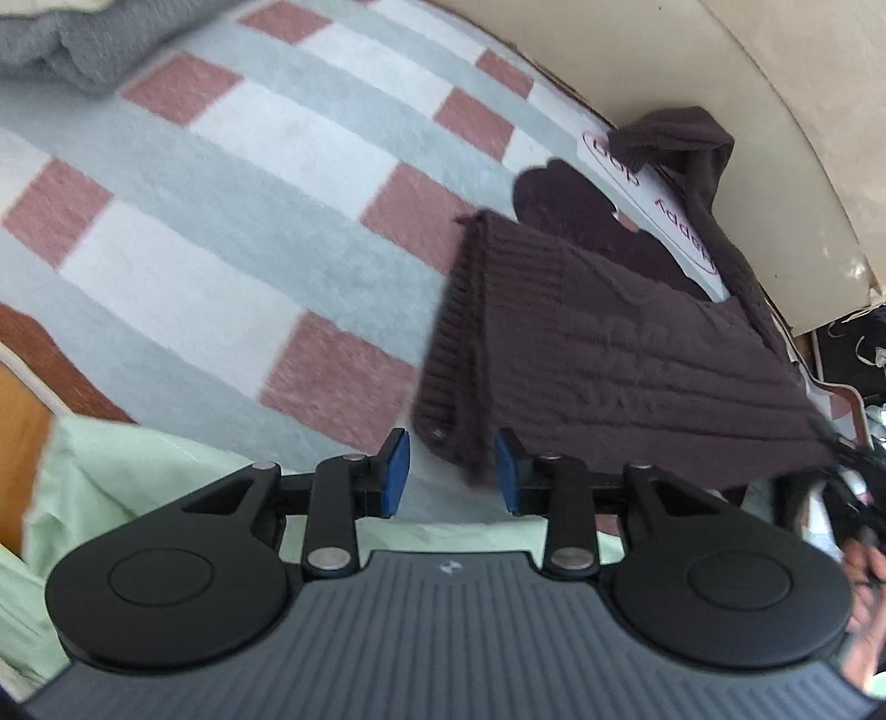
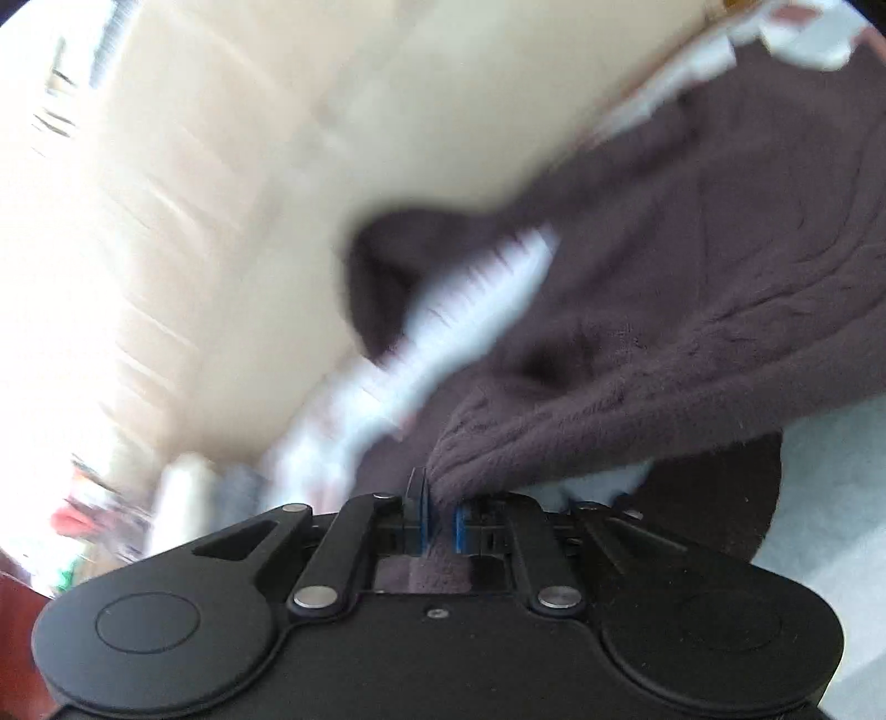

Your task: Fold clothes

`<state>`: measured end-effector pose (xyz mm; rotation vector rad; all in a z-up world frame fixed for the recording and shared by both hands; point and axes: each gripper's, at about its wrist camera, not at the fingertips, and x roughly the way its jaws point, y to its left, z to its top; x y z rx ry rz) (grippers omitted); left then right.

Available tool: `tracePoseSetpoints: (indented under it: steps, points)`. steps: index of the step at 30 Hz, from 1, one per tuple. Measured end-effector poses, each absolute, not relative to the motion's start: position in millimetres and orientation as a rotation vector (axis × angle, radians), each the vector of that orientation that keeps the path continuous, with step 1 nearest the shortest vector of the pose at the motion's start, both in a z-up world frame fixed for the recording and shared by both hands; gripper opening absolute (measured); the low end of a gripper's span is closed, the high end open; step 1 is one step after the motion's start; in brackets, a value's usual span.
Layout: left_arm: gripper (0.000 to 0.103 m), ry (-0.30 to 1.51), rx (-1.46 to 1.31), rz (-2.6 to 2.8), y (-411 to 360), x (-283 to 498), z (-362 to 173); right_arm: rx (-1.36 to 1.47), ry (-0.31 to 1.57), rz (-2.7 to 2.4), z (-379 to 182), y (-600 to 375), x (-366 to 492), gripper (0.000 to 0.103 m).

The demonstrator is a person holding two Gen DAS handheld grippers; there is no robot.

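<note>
A dark brown knitted sweater (image 1: 609, 354) lies partly folded at the right side of a checked blanket (image 1: 249, 194), its ribbed hem facing my left gripper (image 1: 451, 473). That gripper stands open, with a corner of the hem hanging in the gap between the blue pads (image 1: 396, 471), which do not press on it. In the blurred right wrist view my right gripper (image 2: 441, 526) is shut on a bunched edge of the same sweater (image 2: 692, 332), with the fabric pinched between its pads. A white printed label (image 2: 470, 310) shows against the knit.
A grey knitted garment (image 1: 72, 50) lies at the blanket's far left corner. Pale green cloth (image 1: 111, 471) sits under the left gripper. A cream wall or headboard (image 1: 747, 111) borders the bed beyond the sweater. A person's hand (image 1: 864, 598) shows at the right edge.
</note>
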<state>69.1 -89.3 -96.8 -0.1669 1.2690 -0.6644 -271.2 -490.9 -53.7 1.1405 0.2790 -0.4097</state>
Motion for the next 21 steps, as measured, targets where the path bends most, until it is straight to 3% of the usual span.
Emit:
tracePoseSetpoints:
  steps: [3, 8, 13, 15, 17, 19, 21]
  points:
    - [0.032, 1.283, -0.201, -0.654, -84, 77, -101, 1.293, 0.163, -0.436, -62, -479, -327, 0.011]
    - [0.042, 1.263, -0.164, -0.714, -97, 69, -101, 0.979, 0.622, -0.782, -66, -463, -340, 0.011]
    - [0.043, 1.271, -0.157, -0.750, -101, 65, -111, 0.828, 0.842, -0.931, -48, -445, -280, 0.025]
    - [0.043, 1.255, -0.160, -0.773, -102, 62, -113, 0.691, 0.842, -0.959, -25, -429, -260, 0.040]
    - [0.042, 1.247, -0.164, -0.817, -103, 60, -115, 0.596, 0.787, -0.965, 0, -413, -252, 0.042]
    - [0.042, 1.243, -0.192, -0.862, -106, 59, -115, 0.632, 0.622, -0.848, 27, -397, -252, 0.054]
    - [0.041, 1.240, -0.220, -0.905, -109, 57, -115, 0.615, 0.560, -0.667, 38, -381, -235, 0.054]
